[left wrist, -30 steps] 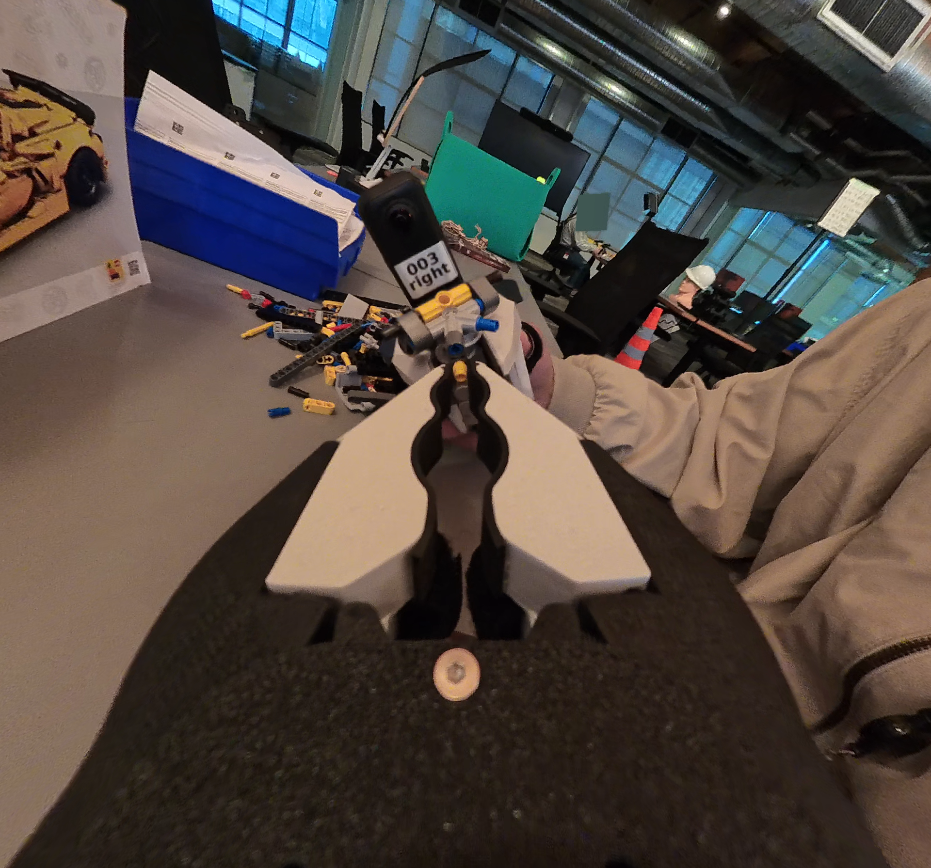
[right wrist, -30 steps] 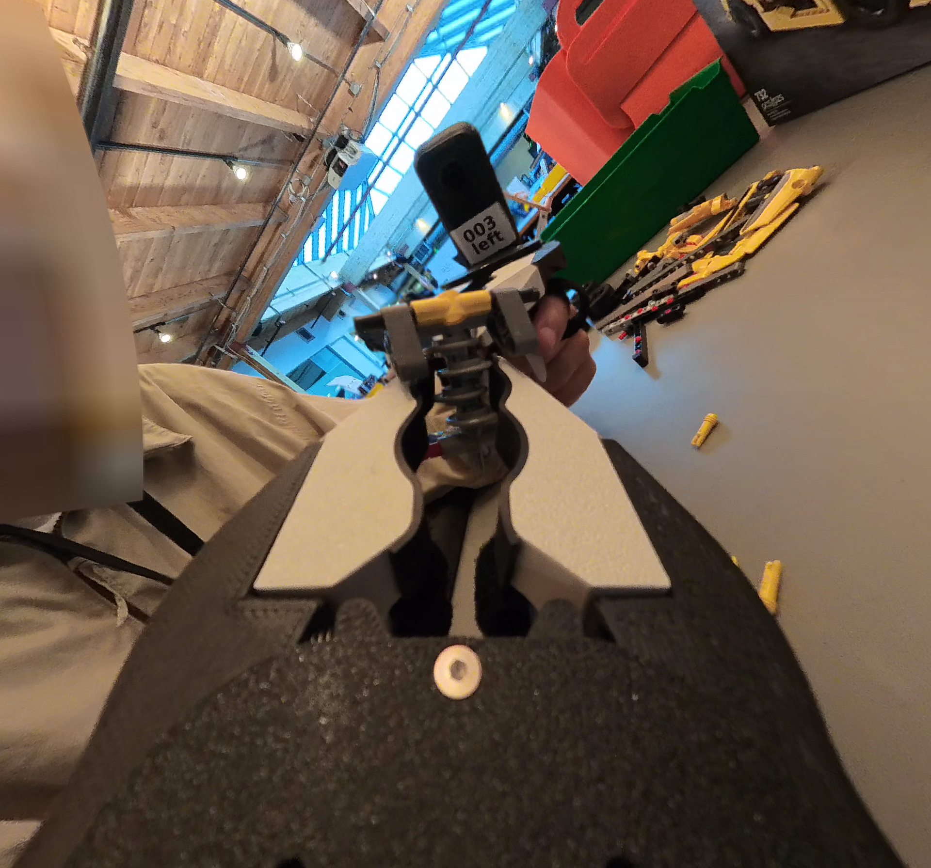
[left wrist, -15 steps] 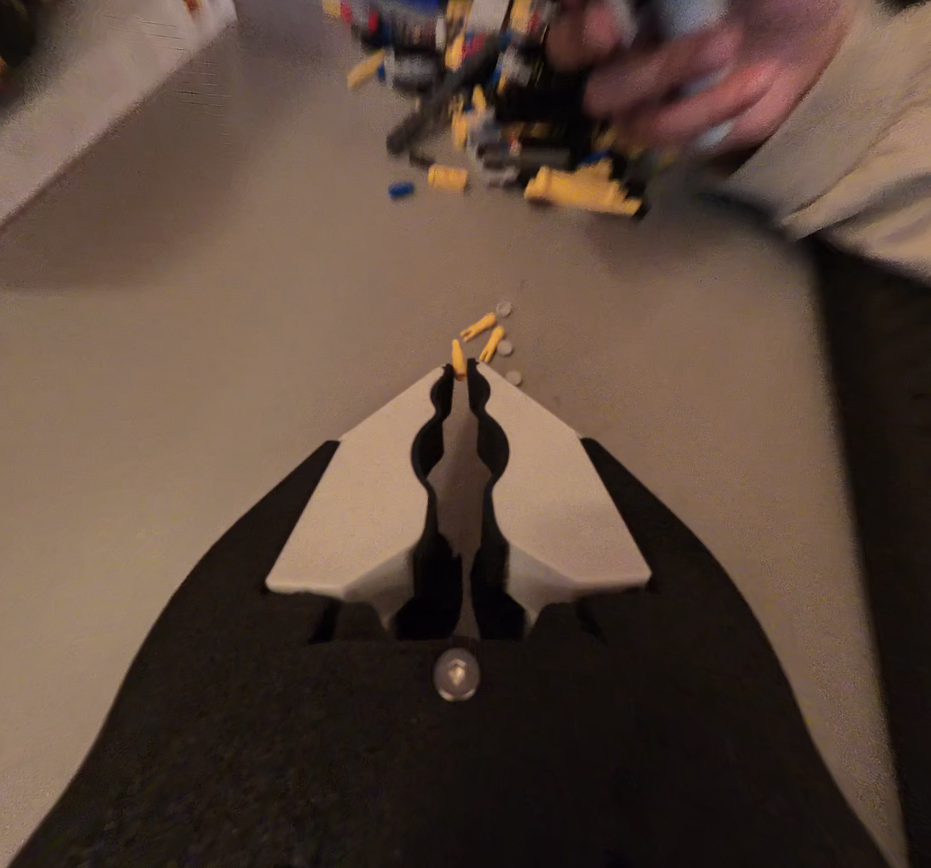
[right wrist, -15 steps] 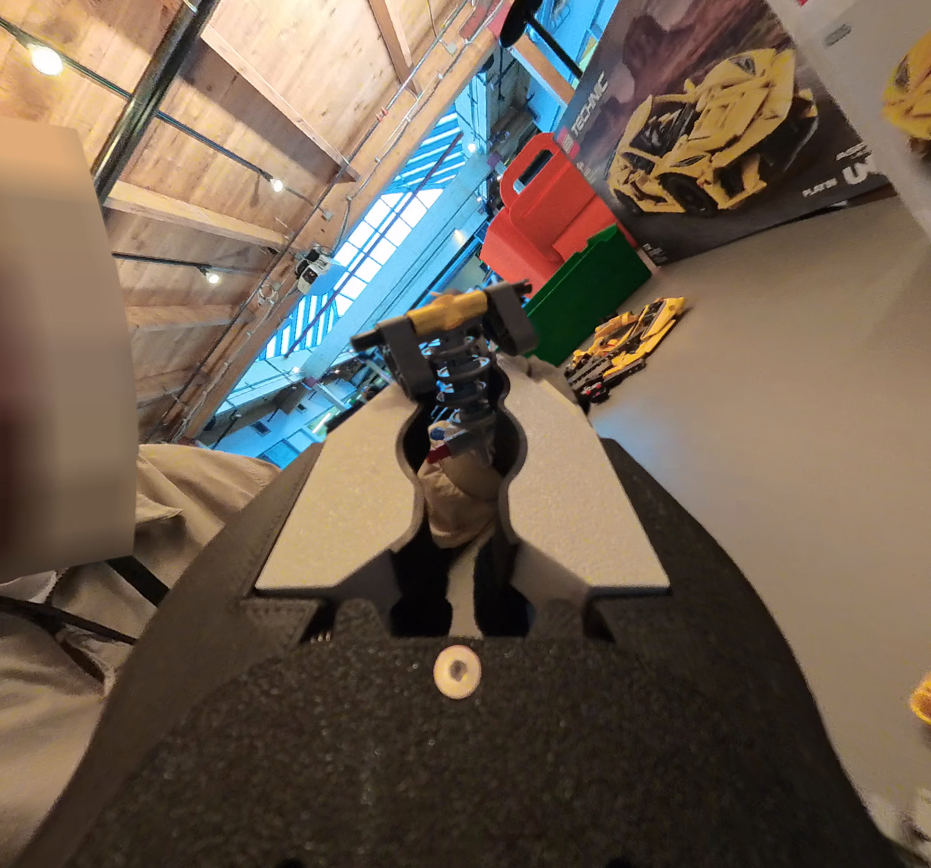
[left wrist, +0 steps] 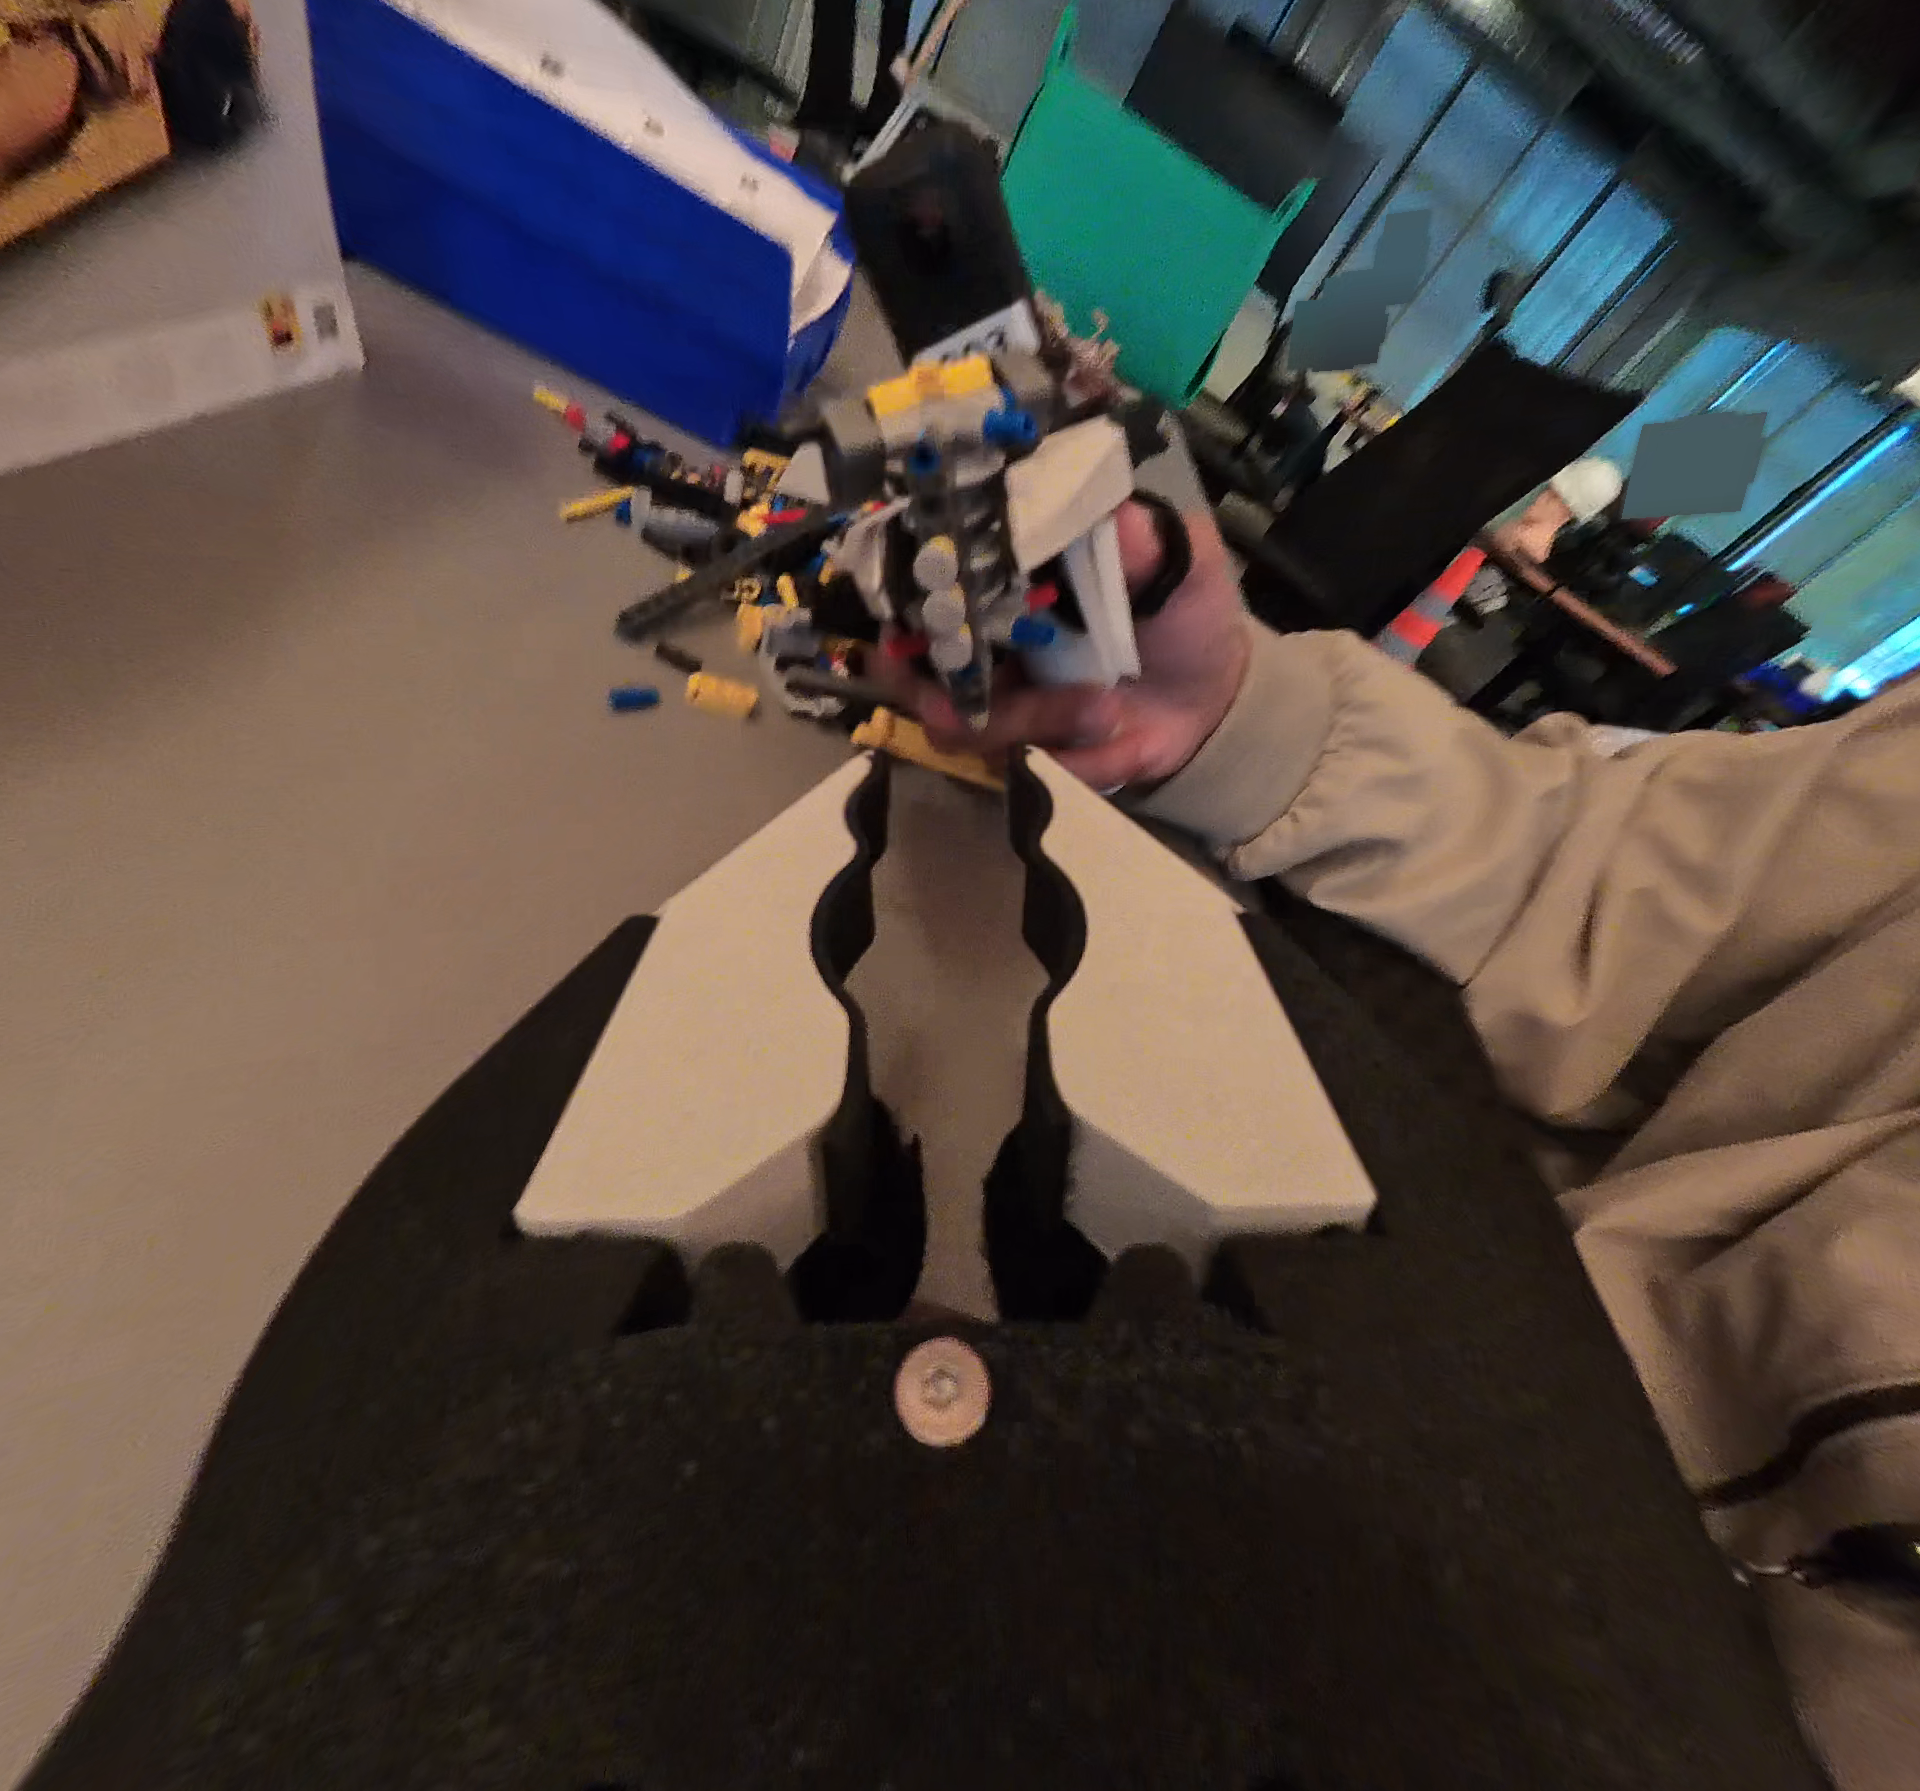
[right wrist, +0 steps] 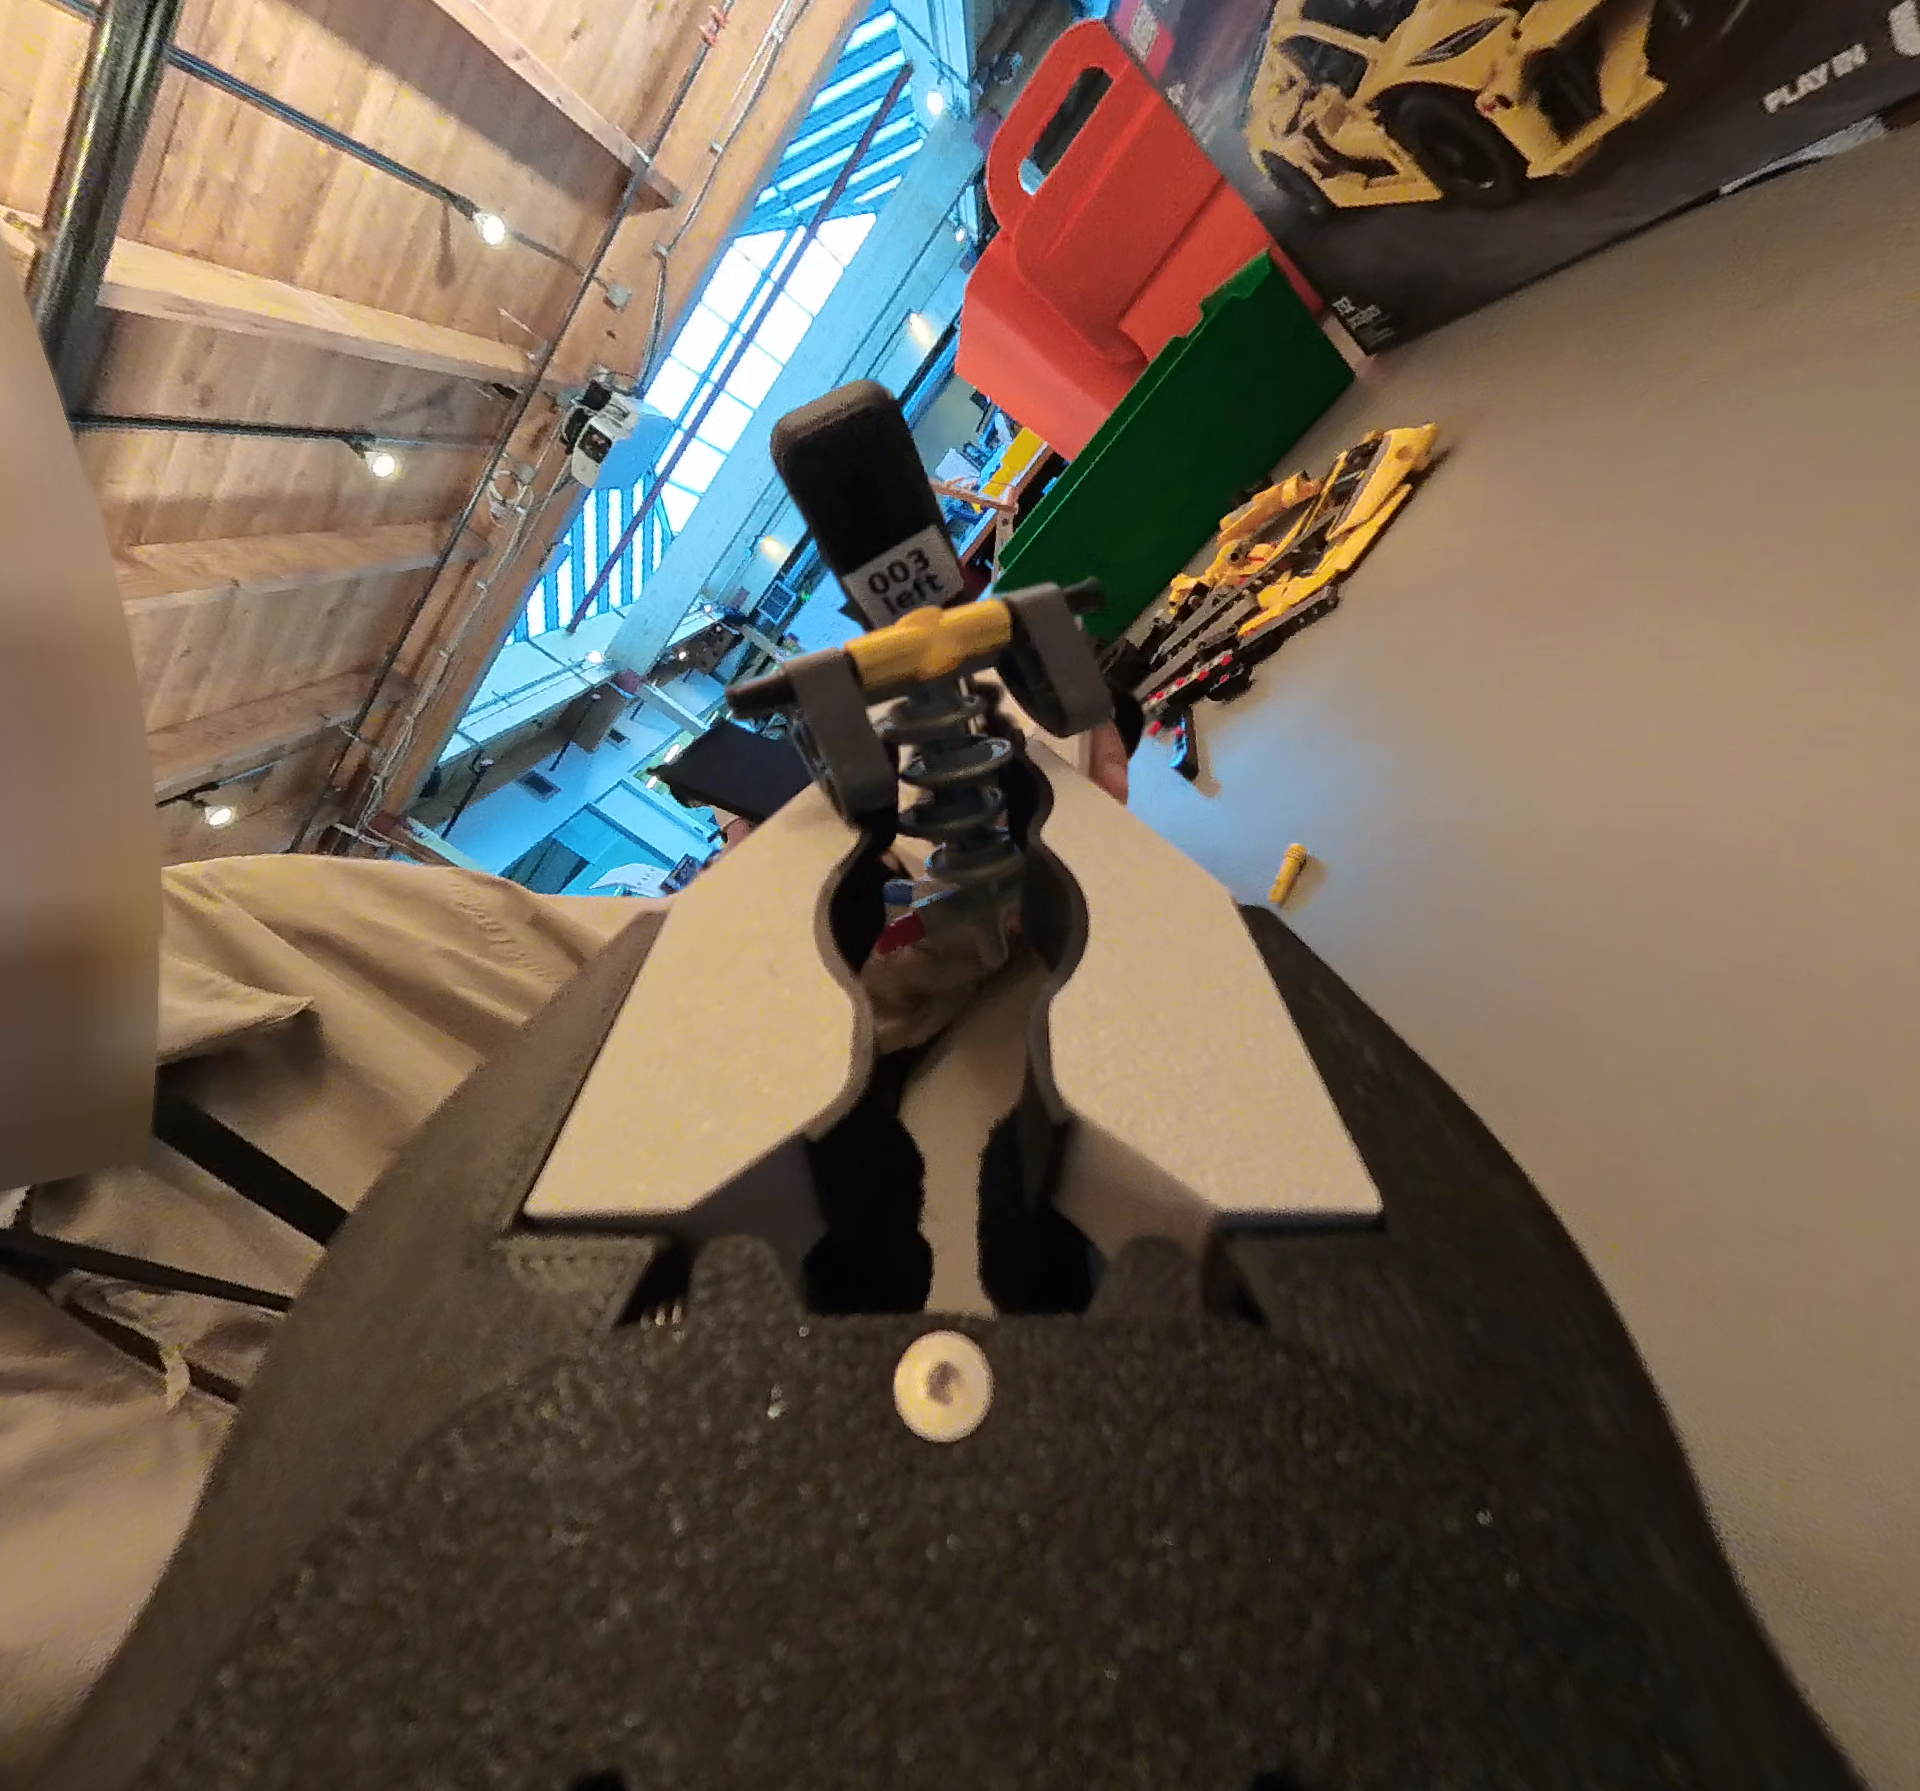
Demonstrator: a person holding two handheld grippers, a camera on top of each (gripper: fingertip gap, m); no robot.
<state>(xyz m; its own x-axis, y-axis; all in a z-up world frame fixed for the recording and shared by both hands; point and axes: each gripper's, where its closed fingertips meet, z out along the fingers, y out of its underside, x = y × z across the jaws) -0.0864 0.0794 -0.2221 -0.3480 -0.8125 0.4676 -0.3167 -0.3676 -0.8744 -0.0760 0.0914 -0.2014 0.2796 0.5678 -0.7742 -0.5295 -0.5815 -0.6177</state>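
Observation:
In the left wrist view my left gripper [left wrist: 943, 770] is open and empty, with a clear gap between its jaws. Just beyond its tips a hand [left wrist: 1153, 692] holds my right gripper, whose white fingers [left wrist: 1075, 489] clamp a small grey toy-brick assembly [left wrist: 951, 546] with a yellow piece on top and blue pins. In the right wrist view my right gripper [right wrist: 951, 806] is shut on this assembly [right wrist: 935, 655], gripping it around its coil spring. The left gripper's black camera body [right wrist: 857, 494] shows behind it.
A pile of loose bricks [left wrist: 717, 536] lies on the grey table [left wrist: 260, 702] before a blue bin [left wrist: 540, 214] holding papers. A green bin [right wrist: 1174, 453], red bin [right wrist: 1091, 214], half-built yellow car [right wrist: 1309, 536], car box [right wrist: 1507, 58] and loose yellow pin [right wrist: 1291, 871] show in the right wrist view. The grippers are tip to tip, or close to it.
My left gripper, shut on a small yellow pin by the assembly, dipped down to the table, came back up and now is open and empty. My right gripper kept hold of the assembly.

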